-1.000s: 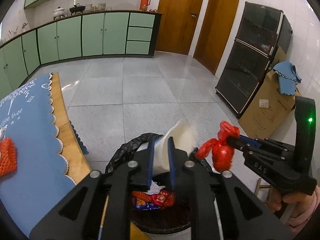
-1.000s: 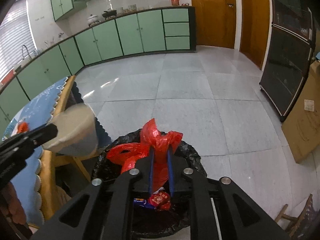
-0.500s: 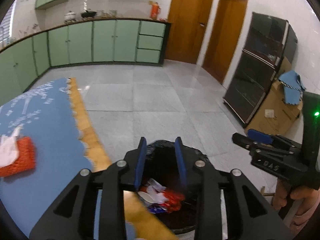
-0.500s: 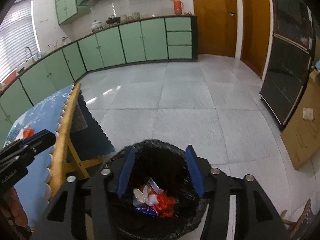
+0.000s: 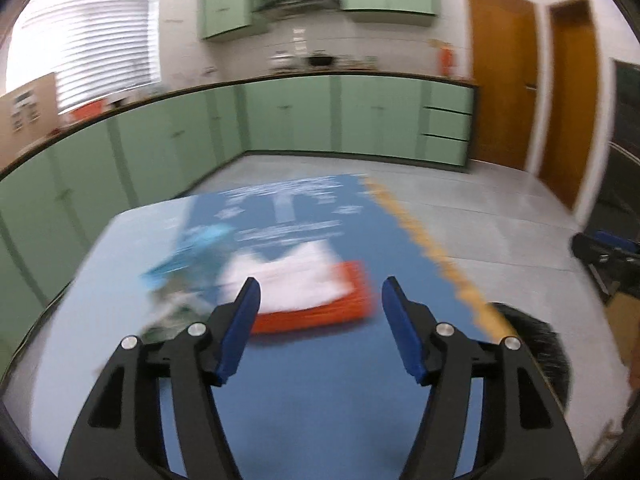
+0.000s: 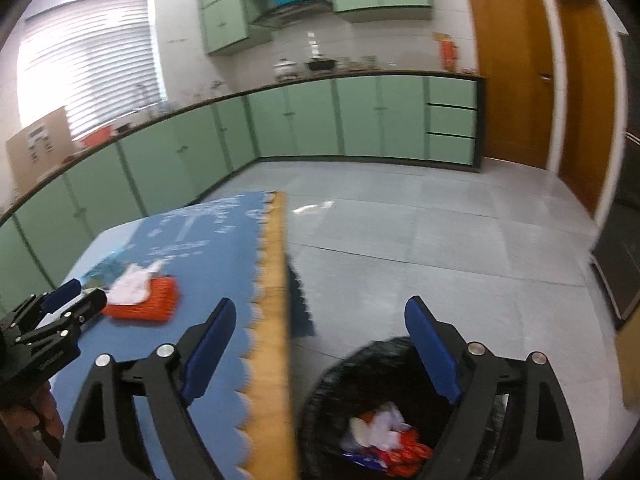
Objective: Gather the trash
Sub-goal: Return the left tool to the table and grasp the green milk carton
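My left gripper (image 5: 320, 320) is open and empty above the blue tablecloth (image 5: 320, 400), facing an orange mesh piece (image 5: 320, 312) with a white tissue (image 5: 296, 276) on it and a blurred teal wrapper (image 5: 188, 252) to its left. My right gripper (image 6: 320, 344) is open and empty over the table edge and the black-lined trash bin (image 6: 360, 380), which holds red and white trash (image 6: 384, 436). The orange mesh (image 6: 148, 304), the tissue (image 6: 132, 284) and the left gripper (image 6: 52, 320) also show in the right wrist view.
The wooden table edge (image 6: 276, 320) with scalloped cloth trim runs beside the bin. Green cabinets (image 6: 320, 120) line the far walls. Wooden doors (image 6: 512, 68) stand at the right. The bin rim (image 5: 532, 340) shows right of the table.
Both grippers let go of their trash over the bin and opened wide. The left gripper swung left over the table toward the orange mesh; the right turned left too.
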Available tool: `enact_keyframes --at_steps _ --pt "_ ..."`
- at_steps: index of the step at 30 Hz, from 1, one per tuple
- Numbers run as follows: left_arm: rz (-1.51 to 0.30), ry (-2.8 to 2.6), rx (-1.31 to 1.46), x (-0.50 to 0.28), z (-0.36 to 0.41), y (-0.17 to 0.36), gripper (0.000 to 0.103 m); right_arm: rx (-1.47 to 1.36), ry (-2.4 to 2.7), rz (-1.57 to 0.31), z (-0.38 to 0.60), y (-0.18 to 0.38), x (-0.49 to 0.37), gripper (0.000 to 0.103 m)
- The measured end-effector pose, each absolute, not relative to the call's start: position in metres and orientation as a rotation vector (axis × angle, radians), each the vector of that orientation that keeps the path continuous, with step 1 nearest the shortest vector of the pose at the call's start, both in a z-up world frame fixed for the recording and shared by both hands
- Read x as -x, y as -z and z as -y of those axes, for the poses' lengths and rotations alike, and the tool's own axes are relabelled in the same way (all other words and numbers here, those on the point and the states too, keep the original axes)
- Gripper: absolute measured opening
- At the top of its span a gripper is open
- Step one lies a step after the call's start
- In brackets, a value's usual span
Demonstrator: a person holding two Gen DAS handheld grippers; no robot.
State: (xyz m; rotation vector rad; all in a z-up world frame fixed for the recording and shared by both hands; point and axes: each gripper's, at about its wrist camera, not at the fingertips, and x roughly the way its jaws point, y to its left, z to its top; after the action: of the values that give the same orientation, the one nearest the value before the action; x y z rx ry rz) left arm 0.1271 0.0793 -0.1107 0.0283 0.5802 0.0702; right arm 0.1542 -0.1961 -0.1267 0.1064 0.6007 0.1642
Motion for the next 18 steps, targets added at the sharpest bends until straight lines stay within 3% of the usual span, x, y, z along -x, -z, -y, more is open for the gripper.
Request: enact_keyframes --at_steps 9,18 --pt "-0.642 -0.278 0.018 -0.112 -0.184 0.126 0.070 -0.069 -0.323 -0.620 0.105 0.131 -0.171 0.085" --pt "-0.719 -0.199 0.140 -0.122 -0.221 0.145 0.074 -0.027 -0.367 -0.649 0.059 0.137 -0.182 0.085"
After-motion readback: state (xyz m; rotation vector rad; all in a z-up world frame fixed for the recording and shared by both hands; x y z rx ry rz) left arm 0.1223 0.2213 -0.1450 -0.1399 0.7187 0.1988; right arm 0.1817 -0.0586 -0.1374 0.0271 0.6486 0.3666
